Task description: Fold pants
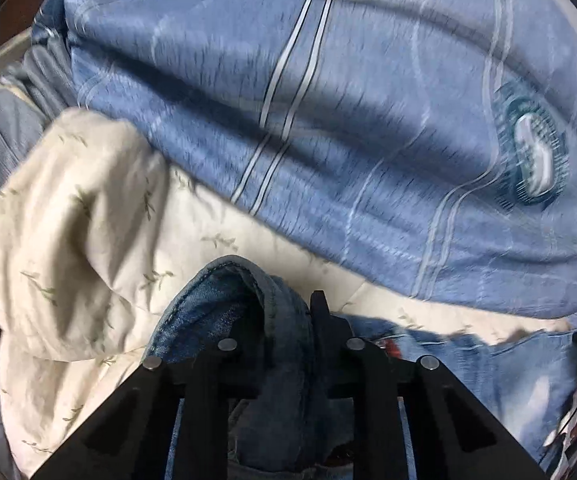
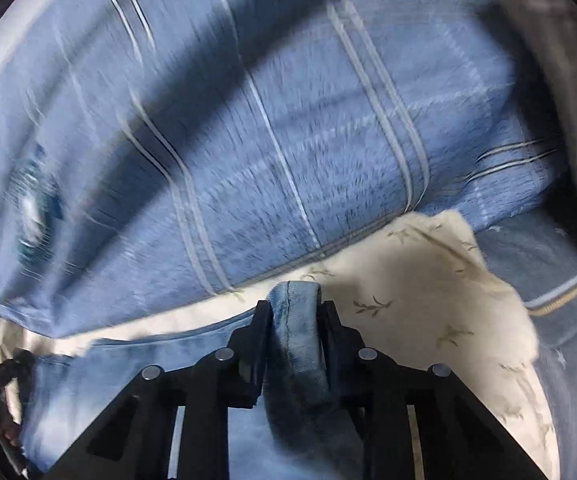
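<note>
- While both grippers bite denim, the pants (image 1: 508,392) lie on the cream leaf-print sheet (image 1: 80,240), just below the blue striped quilt (image 1: 328,100).
- Left gripper (image 1: 288,320): jaws clamped on a bunched, rolled fold of the pants.
- Right gripper (image 2: 294,320): jaws pinching a stitched hem fold of the pants, with the quilt just beyond it.

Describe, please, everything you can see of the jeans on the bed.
The jeans are faded light-blue denim with stitched seams, lying crumpled on a cream leaf-print sheet beside a blue striped duvet. The left gripper and the right gripper each pinch a bunched fold of denim, jaws closed on it.
</note>
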`<state>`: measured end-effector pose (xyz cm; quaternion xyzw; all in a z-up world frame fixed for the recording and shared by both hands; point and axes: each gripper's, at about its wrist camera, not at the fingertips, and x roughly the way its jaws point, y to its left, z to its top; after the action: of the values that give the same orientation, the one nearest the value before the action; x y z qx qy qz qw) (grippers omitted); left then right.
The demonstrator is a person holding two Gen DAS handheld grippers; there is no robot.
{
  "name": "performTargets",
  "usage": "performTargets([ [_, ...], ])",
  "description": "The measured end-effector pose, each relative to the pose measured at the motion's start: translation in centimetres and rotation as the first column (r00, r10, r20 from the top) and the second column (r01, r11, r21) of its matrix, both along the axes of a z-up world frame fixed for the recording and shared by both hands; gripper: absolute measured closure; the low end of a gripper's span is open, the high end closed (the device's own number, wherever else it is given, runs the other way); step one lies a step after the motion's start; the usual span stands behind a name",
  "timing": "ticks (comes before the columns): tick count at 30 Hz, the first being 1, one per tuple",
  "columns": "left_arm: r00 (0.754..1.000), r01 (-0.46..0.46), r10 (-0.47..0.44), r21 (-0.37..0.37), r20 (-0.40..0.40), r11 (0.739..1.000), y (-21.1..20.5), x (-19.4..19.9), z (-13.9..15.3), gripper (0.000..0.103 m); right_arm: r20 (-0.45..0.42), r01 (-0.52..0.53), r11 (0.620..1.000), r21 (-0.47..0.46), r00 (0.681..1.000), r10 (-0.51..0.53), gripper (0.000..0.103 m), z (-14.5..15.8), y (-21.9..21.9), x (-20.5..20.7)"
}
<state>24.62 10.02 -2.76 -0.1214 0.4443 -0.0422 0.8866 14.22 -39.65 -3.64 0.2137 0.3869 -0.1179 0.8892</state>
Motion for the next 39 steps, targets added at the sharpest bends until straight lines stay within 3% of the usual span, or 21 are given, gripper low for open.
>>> performTargets([
  [3,0.999,0.005,-0.004,-0.023,0.054,1.0,0.6,-1.9,2.0,0.084,0.081,0.017,1.0,0.002,0.997,-0.017,0.077,2.2,0.1,-3.8],
  [8,0.988,0.006,0.013,-0.128,0.151,0.992,2.5,-6.2,5.5,0.084,0.178,0.05,0.998,0.047,0.982,-0.058,0.077,4.2,-0.2,-8.7],
  [15,0.956,0.026,0.015,-0.135,0.291,0.991,5.0,-13.8,8.9,0.084,0.224,0.064,0.994,0.085,0.971,-0.082,0.08,4.7,0.7,-17.1],
  [22,0.953,0.052,-0.002,-0.158,0.303,0.986,7.7,-23.4,6.7,0.084,0.22,0.078,0.986,0.146,0.969,-0.109,0.082,3.0,1.1,-24.4],
  [29,0.979,0.097,-0.083,-0.066,0.188,0.993,7.2,-28.6,2.6,0.084,0.21,0.106,0.974,0.202,0.966,-0.149,0.082,1.7,0.4,-30.4],
  [32,0.979,0.108,-0.097,-0.05,0.177,0.993,7.4,-29.5,1.9,0.083,0.171,0.096,0.928,0.36,0.971,-0.167,0.078,0.1,-0.6,-31.5],
  [34,0.976,0.104,-0.098,-0.023,0.196,0.994,7.1,-29.5,1.8,0.082,0.167,0.079,0.853,0.516,0.967,-0.19,0.077,-1.2,-1.4,-31.8],
  [36,0.977,0.106,-0.094,-0.053,0.191,0.993,7.3,-29.4,1.3,0.082,0.161,0.071,0.81,0.581,0.966,-0.2,0.061,-1.9,-1.5,-31.4],
  [37,0.978,0.102,-0.085,-0.08,0.191,0.992,7.6,-29.3,1.1,0.082,0.156,0.077,0.806,0.587,0.966,-0.206,0.035,-2.3,-1.3,-31.1],
  [38,0.98,0.093,-0.068,-0.125,0.187,0.988,8.1,-29.1,0.7,0.081,0.157,0.082,0.806,0.586,0.964,-0.212,0.027,-2.5,-1.1,-31.0],
  [39,0.983,0.084,-0.055,-0.16,0.177,0.984,8.5,-28.8,0.4,0.08,0.161,0.081,0.806,0.587,0.963,-0.214,0.027,-2.8,-0.8,-30.7],
])
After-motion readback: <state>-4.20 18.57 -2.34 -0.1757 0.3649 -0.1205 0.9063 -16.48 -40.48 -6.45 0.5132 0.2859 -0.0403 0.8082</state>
